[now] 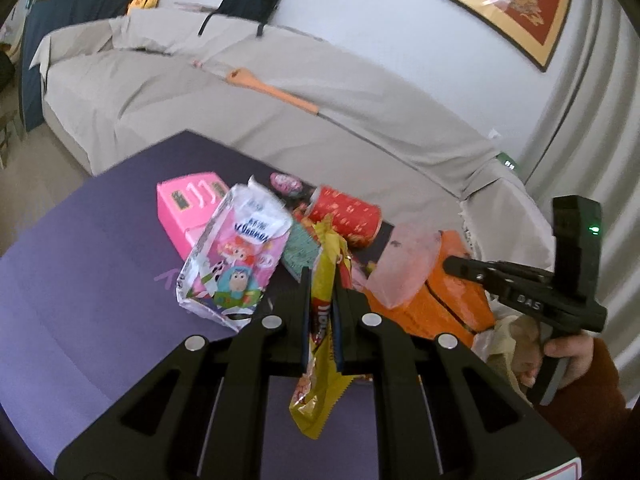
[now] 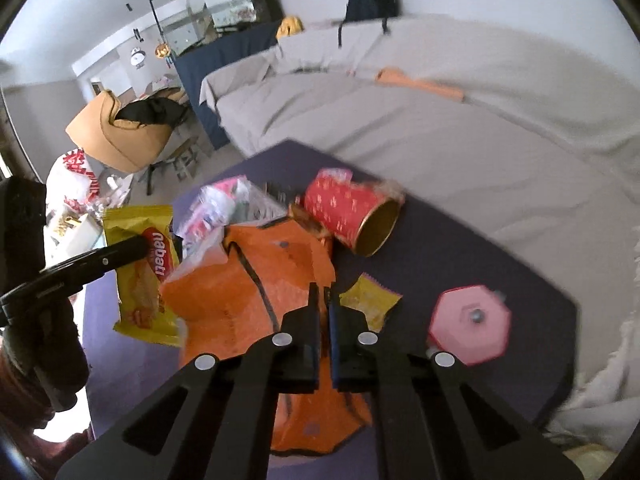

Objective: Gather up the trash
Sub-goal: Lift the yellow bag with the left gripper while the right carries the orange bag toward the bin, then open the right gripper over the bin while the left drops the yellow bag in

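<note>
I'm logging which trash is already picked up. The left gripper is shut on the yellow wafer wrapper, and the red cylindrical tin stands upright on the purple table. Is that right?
One thing is off: the red cylindrical tin lies on its side, its open gold-lined mouth showing in the right wrist view. The rest holds: the left gripper is shut on the yellow wafer wrapper, and the tin is on the purple table.

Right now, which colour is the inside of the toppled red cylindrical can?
Gold, metallic; the red cylindrical can shows its open end best in the right wrist view.
</note>
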A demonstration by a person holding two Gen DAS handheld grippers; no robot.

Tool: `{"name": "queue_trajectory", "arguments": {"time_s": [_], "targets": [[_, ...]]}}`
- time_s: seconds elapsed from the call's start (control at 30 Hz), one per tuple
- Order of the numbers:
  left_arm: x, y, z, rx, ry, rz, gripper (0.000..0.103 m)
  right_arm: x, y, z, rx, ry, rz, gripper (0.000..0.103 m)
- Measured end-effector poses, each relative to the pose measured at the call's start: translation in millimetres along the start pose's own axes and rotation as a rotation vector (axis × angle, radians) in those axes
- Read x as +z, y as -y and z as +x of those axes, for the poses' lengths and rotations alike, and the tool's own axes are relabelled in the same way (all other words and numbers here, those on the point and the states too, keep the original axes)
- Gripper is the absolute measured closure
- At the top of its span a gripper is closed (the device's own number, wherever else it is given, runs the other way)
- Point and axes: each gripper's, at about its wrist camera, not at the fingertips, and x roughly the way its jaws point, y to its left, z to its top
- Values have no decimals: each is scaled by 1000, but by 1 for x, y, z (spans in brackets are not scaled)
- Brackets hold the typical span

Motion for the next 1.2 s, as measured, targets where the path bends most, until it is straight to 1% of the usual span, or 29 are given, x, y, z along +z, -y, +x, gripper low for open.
{"name": "queue_trajectory", "arguments": {"time_s": [0.13, 0.3, 0.37, 0.43, 0.57, 0.73, 0.77, 0.9, 0.97, 1.03, 1.1, 1.17, 1.2], "targets": [[3, 19, -26, -18, 51, 32, 95, -2, -6, -45, -56, 61, -18, 97], [10, 53, -55, -63, 105, 96, 95, -15, 1, -110, -119, 148, -6, 97], [13, 67, -60, -82, 115, 112, 95, -24, 6, -139, -143, 187, 7, 97], [14, 85, -65, -106, 122, 133, 95, -27, 9, -153, -170, 214, 12, 97], [15, 120, -65, -159, 117, 173, 95, -45, 27, -196, -234, 258, 35, 97], [9, 173, -49, -241, 79, 238, 95, -68, 54, -241, -308, 299, 84, 97], [6, 186, -42, -268, 62, 250, 95, -74, 61, -249, -330, 305, 95, 97], [-7, 229, -18, -334, 1, 293, 95, -99, 80, -277, -416, 320, 123, 97], [-14, 253, -3, -376, -38, 319, 95, -115, 92, -290, -472, 323, 141, 97], [-22, 271, 9, -407, -65, 335, 95, -130, 104, -299, -529, 325, 166, 97], [-28, 290, 25, -439, -100, 342, 95, -144, 118, -302, -561, 319, 190, 97], [-33, 306, 43, -466, -138, 340, 95, -154, 130, -295, -610, 306, 197, 97], [-35, 313, 49, -475, -151, 339, 95, -161, 136, -291, -620, 296, 203, 97]]}}
